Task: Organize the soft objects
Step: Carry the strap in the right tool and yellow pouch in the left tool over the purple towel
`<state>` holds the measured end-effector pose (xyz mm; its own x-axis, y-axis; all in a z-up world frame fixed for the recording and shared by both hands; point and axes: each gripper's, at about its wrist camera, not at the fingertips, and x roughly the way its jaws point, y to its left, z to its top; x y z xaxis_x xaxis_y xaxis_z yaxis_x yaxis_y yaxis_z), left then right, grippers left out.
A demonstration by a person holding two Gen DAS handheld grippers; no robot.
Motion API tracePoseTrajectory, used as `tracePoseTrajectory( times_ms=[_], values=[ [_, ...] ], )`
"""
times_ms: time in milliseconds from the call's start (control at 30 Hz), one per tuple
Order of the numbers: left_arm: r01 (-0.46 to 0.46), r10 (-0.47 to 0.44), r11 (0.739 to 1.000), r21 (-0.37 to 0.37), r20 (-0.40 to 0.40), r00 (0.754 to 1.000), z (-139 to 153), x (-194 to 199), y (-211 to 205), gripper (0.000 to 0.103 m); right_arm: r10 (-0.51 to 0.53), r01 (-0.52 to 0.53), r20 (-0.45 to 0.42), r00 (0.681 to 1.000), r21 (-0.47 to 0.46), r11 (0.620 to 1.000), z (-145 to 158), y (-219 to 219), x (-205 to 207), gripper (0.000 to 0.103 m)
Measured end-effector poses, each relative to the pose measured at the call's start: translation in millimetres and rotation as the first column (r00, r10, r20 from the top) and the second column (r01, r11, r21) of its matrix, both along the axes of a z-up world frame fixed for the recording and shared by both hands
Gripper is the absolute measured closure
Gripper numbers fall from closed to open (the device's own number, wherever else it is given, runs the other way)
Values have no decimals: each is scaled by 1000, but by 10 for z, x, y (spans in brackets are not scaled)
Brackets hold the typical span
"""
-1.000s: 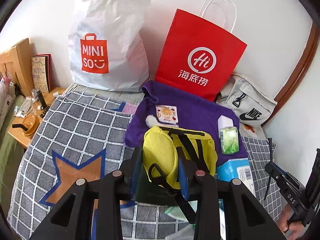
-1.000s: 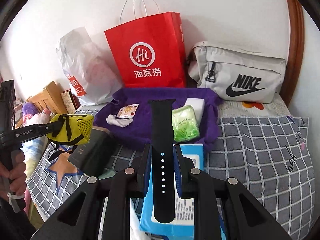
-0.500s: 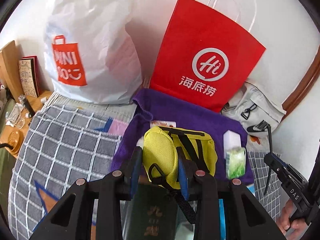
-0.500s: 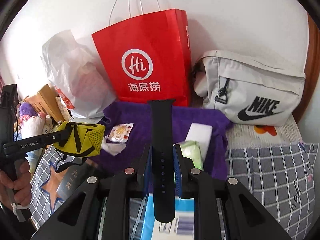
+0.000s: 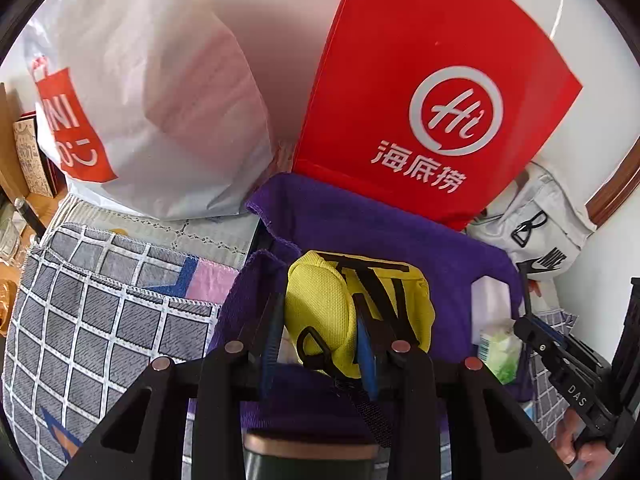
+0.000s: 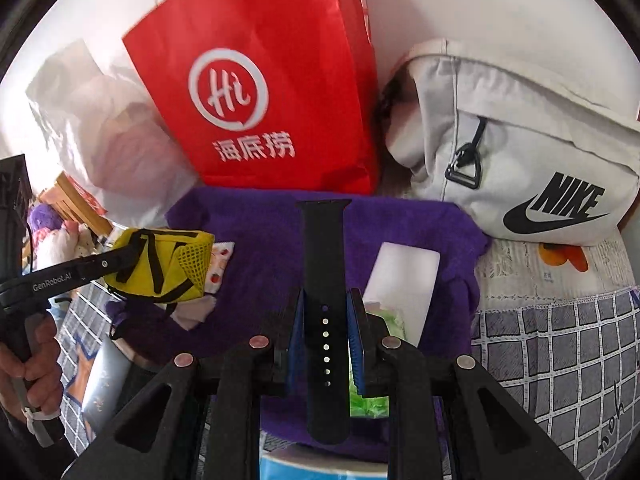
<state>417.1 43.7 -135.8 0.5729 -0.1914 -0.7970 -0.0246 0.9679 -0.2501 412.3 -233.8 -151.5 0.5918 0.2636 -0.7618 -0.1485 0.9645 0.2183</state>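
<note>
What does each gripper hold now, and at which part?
Left gripper: yellow mesh pouch, clamped at one end. Right gripper: black watch strap, clamped at its holed section.

wall [image 5: 288,20]: white | bedspread [image 5: 100,320]: grey checked | side table [image 5: 24,208]: wooden, left

A black watch strap [image 6: 324,300] is clamped upright between the jaws, above a purple towel [image 6: 260,248].

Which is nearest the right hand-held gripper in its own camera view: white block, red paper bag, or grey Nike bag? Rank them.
1. White block, just right of the right hand-held gripper, on the purple towel.
2. Red paper bag, behind, left.
3. Grey Nike bag, behind, right; too close to call with the red bag.
</note>
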Motion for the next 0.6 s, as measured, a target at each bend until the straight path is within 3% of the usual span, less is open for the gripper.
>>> tracePoseTrajectory(
  times_ms=[333, 600],
  values=[
    [17, -16, 1000, 20, -55, 998, -207, 158, -38, 71, 0, -1, -54, 999, -17, 1000, -232, -90, 141, 82],
    [18, -16, 1000, 23, -96, 995, -298, 191, -47, 70, 17, -18, -43, 999, -36, 999, -246, -70, 154, 80]
  ],
)
